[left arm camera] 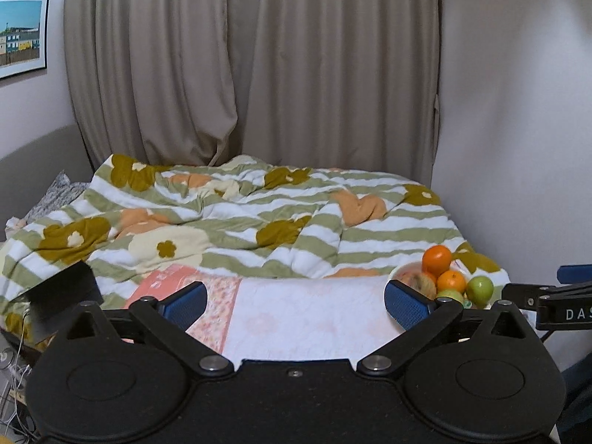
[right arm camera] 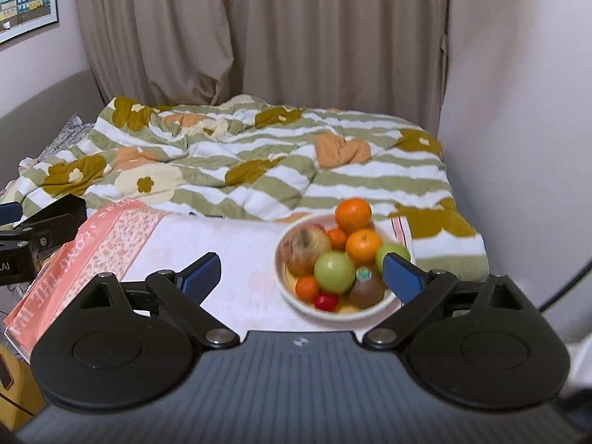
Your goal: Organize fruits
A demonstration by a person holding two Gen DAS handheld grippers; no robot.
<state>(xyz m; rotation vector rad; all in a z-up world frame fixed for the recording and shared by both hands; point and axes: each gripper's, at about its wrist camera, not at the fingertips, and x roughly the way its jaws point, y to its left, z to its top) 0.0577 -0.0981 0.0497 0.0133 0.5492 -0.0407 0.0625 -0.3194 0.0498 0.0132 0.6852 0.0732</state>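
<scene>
We are in a home bedroom. A rumpled floral duvet (left arm camera: 236, 218) covers the bed; beige curtains (left arm camera: 251, 63) hang behind, framed picture (left arm camera: 20, 33) on the wall.

Dim, even indoor light; fisheye bending at edges; slight blur on the fruit bowl (right arm camera: 296, 296).

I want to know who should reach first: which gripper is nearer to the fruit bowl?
Right, likely. The right gripper faces the fruit bowl almost directly, its right finger just in front of the fruit. The left gripper sits to the bowl's left, beside it.
</scene>
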